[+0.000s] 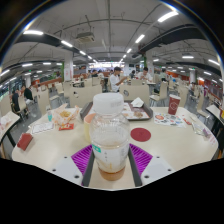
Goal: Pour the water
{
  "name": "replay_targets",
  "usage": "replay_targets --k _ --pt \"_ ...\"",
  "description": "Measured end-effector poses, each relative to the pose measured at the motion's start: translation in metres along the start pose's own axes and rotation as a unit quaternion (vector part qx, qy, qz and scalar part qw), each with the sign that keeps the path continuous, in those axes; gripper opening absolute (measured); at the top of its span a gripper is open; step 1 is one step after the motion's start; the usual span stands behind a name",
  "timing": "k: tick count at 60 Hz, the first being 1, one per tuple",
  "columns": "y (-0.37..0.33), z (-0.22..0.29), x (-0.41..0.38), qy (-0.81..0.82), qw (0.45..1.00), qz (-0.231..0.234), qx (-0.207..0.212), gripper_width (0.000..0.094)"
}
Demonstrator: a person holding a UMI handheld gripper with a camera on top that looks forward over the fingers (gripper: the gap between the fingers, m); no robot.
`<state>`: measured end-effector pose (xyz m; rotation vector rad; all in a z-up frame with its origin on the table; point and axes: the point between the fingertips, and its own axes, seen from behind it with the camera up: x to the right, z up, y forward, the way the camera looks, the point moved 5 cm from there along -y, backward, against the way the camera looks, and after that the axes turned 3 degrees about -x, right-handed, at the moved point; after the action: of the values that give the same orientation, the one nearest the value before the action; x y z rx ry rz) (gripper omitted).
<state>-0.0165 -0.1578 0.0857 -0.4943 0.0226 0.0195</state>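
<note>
Gripped between the tool's (110, 160) purple pads, a clear plastic bottle (109, 140) with amber liquid stands at lower centre, above the pale round counter (170, 145).

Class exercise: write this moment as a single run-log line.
stage: bottle held | gripper: fingers shut on clear plastic bottle with white cap | bottle: upright, above round beige table | ahead: red round coaster
</note>
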Motion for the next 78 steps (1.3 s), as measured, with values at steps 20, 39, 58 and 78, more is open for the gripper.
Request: replay_targets --k 20,39,58,78 --pt "-0.006 0.025 0.012 -0.016 0.998 -0.053 -0.003 0.0437" --pt "-0.01 0.136 0.075 -0.213 0.956 -0.2 0.006 0.0436" --pt "0.047 0.198 0.064 -0.607 0.728 -0.318 0.003 0.0438" --pt "0.095 0.171 0.044 -0.818 0.476 -0.321 -0.023 0.0435"
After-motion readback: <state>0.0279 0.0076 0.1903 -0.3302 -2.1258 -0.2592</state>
